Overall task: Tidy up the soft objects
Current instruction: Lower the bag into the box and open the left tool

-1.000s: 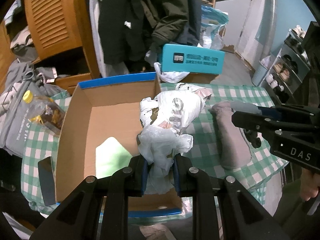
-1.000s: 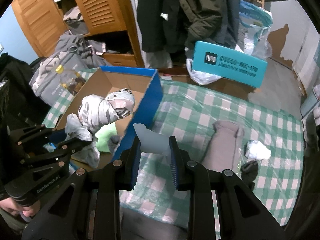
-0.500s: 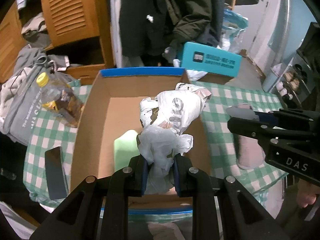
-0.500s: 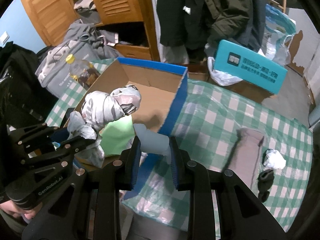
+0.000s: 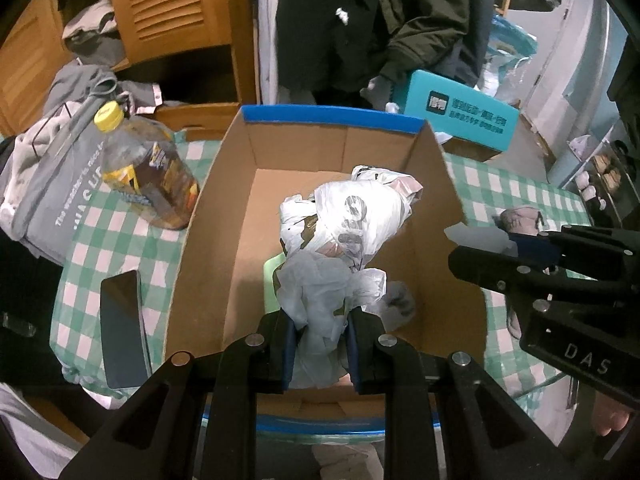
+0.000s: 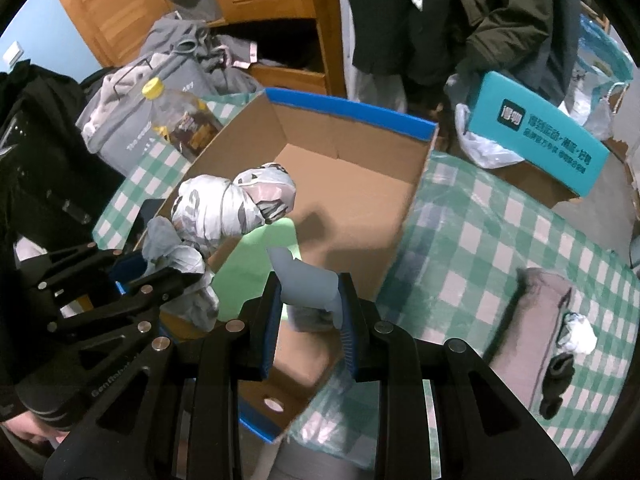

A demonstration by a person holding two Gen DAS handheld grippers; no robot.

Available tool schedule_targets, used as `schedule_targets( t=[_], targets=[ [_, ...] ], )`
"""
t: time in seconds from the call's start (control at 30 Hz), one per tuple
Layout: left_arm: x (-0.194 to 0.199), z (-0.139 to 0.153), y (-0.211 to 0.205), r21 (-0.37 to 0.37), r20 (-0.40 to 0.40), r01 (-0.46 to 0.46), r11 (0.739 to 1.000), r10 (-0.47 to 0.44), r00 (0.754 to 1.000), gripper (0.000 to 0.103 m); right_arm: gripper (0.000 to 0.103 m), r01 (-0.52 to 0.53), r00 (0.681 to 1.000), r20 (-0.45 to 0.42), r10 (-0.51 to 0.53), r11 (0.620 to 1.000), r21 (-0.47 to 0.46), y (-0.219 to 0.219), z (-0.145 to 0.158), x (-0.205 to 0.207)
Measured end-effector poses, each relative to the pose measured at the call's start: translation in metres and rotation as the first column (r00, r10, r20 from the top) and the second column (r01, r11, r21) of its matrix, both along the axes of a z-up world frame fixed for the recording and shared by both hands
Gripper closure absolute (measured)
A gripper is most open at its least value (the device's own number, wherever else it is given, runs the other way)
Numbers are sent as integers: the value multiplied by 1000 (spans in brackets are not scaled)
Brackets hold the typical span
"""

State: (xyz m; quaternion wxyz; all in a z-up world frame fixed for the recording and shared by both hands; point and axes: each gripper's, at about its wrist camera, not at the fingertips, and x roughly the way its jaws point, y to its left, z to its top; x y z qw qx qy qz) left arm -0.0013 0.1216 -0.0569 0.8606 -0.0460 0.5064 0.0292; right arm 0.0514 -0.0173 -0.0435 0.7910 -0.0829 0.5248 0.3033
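The left gripper (image 5: 320, 344) has its jaws clamped on the tail of a white plastic bag bundle (image 5: 348, 224), which hangs above the inside of the cardboard box (image 5: 236, 208) standing on the checked table (image 6: 500, 216). The right gripper (image 6: 308, 320) has its jaws closed on a grey-blue soft item (image 6: 308, 284), held over the box near its right wall. The step in hand is judged to be delivery: both loads sit above the box, neither released. The next move calls for lowering each load toward the box floor and parting the jaws, taking care that the bundle clears the light green item (image 6: 260, 248) already lying inside, or settles on it. Further right on the table lie a grey folded cloth (image 6: 540, 312), a small white crumpled piece (image 6: 578, 330) and a dark item (image 6: 556, 372), judged to be awaiting transfer. The bundle hides much of the box floor; a small grey object beside it cannot be identified. The material of the grey-blue soft item cannot be determined. Past the box, a bottle (image 5: 144, 164) stands on the table.
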Motion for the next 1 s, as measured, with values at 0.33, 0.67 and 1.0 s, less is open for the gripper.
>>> schedule_targets(
  t=[0.33,0.67,1.0],
  targets=[
    [2,-10,5,3,-28,-13,1000,13,1000,78,74,-7,999,-31,8,1000,5,11,-9,4],
    [2,-10,7,11,-28,-29,1000,29,999,57,52,2,999,-37,-1,1000,21,11,-8,5],
    [2,-4,0,25,-9,-20,999,20,1000,41,38,48,998,-33,-47,998,27,-11,-2,7]
  ],
)
